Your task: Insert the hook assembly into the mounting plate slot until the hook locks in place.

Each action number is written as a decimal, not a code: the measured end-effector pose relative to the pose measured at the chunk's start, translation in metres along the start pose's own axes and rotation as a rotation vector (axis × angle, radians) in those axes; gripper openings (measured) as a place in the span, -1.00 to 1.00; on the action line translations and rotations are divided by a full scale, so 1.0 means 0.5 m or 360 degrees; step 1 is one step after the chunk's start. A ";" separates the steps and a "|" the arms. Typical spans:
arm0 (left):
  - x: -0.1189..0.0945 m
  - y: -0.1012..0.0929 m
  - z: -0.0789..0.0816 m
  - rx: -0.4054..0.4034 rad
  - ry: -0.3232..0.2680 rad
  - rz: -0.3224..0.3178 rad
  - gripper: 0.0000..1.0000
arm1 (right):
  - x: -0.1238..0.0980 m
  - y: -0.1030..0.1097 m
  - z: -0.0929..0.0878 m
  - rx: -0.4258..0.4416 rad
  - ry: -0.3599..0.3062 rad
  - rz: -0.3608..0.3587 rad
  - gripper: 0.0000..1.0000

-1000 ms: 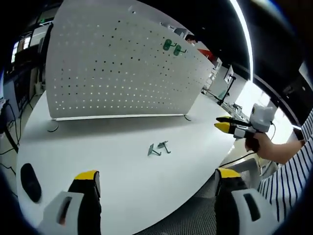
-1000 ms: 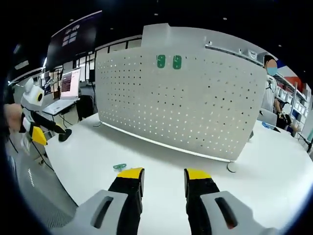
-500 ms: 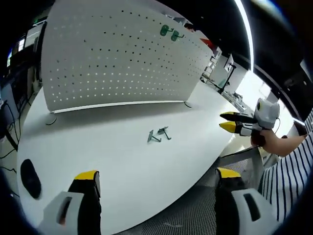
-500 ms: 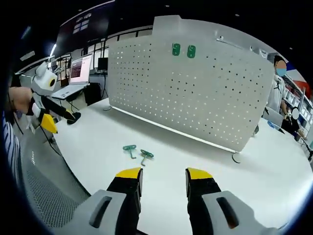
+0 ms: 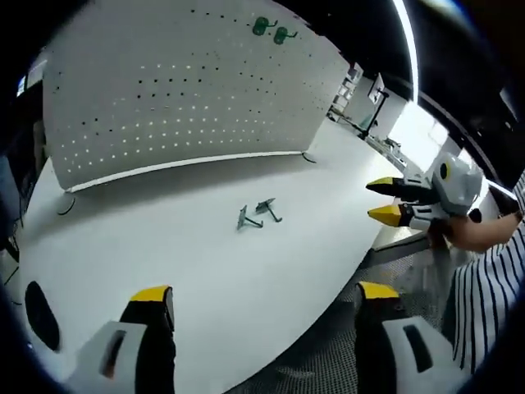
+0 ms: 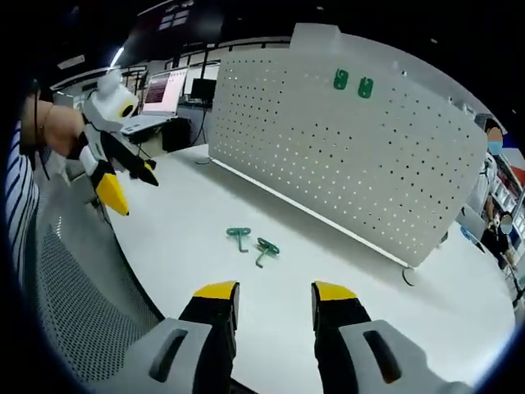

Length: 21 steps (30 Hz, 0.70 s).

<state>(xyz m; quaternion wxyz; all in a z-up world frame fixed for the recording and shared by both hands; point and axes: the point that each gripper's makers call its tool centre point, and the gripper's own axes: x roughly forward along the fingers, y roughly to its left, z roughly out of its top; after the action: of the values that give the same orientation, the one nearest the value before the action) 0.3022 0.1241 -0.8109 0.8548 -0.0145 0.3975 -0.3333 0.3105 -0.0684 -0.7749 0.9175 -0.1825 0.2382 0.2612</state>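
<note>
Hooks (image 6: 252, 243), two of them, lie side by side on the white table (image 6: 328, 271) in front of the upright pegboard (image 6: 344, 156). The left gripper (image 5: 262, 300) and right gripper (image 6: 267, 291) both hover with jaws apart, holding nothing.

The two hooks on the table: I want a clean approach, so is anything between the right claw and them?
Nothing visible is. In the right gripper view the right claw is open and empty, with bare white table between it and the two green hooks, which lie well in front of the pegboard.
</note>
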 end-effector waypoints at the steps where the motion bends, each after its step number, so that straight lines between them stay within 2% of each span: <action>1: 0.009 -0.002 0.003 -0.0011 -0.0005 -0.0009 0.81 | 0.003 0.001 -0.001 0.0020 0.0004 0.0008 -0.34; 6: 0.044 -0.004 0.015 -0.0010 0.0006 -0.0035 0.82 | 0.004 -0.004 -0.006 0.0070 0.0014 0.0011 -0.34; 9: 0.065 -0.001 0.025 0.0011 0.0008 -0.0039 0.81 | 0.002 -0.015 -0.004 0.0154 0.0002 0.0006 -0.34; 13: 0.091 0.012 0.060 0.0049 -0.0086 -0.0027 0.76 | 0.001 -0.025 -0.006 0.0229 0.0005 -0.0006 -0.34; 21: 0.150 0.030 0.087 0.0113 -0.0084 -0.0029 0.60 | -0.001 -0.042 -0.013 0.0359 0.0010 -0.0030 -0.34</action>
<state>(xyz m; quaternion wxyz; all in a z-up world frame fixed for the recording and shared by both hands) 0.3754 0.0814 -0.8357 0.8619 0.0034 0.3624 -0.3545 0.3198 -0.0883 -0.7755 0.9338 -0.0810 0.2672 0.2235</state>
